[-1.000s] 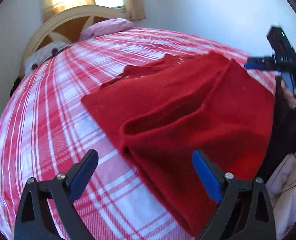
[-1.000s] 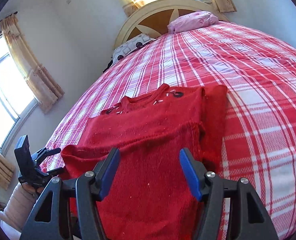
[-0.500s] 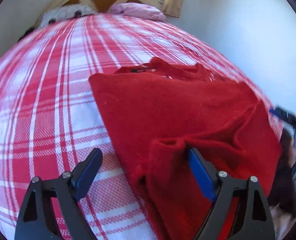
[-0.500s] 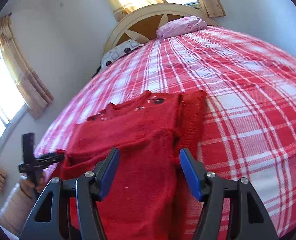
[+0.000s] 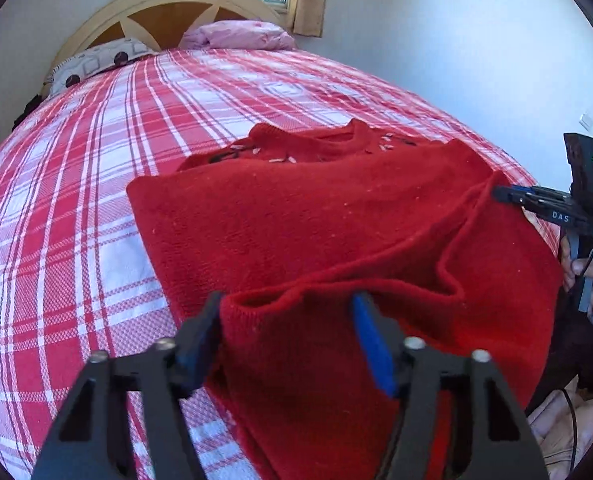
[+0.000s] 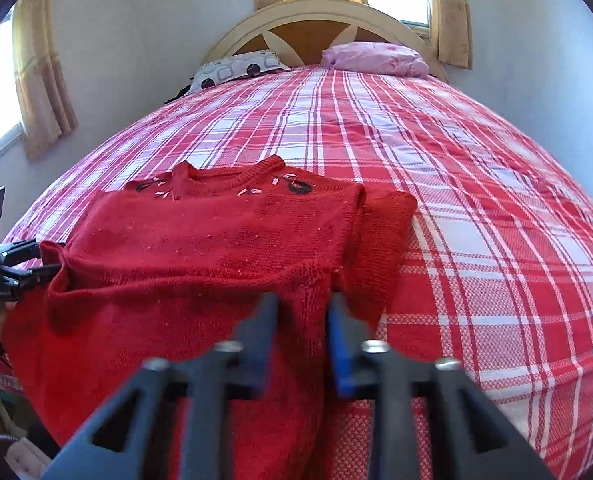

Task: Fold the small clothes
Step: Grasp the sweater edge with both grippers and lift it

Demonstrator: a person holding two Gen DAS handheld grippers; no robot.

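We see one bed (image 6: 476,184) under a red plaid cover, carrying one red sweater (image 5: 296,216) near its foot, two pillows (image 6: 374,58) at the headboard. Our two tongs each pinch the sweater's hem: left tongs (image 5: 288,320) on one corner, right tongs (image 6: 302,320) on the other.

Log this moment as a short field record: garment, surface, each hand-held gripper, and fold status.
garment: red sweater, neckline toward the headboard, lower hem raised
surface: plaid bedspread
left hand-held gripper: closed on the hem fabric at the sweater's left corner
right hand-held gripper: fingers nearly together, pinching the hem at the sweater's right corner
right sleeve: already folded in along the body
fold status: bottom-to-top fold not yet laid down
background: pink pillow, patterned pillow, headboard
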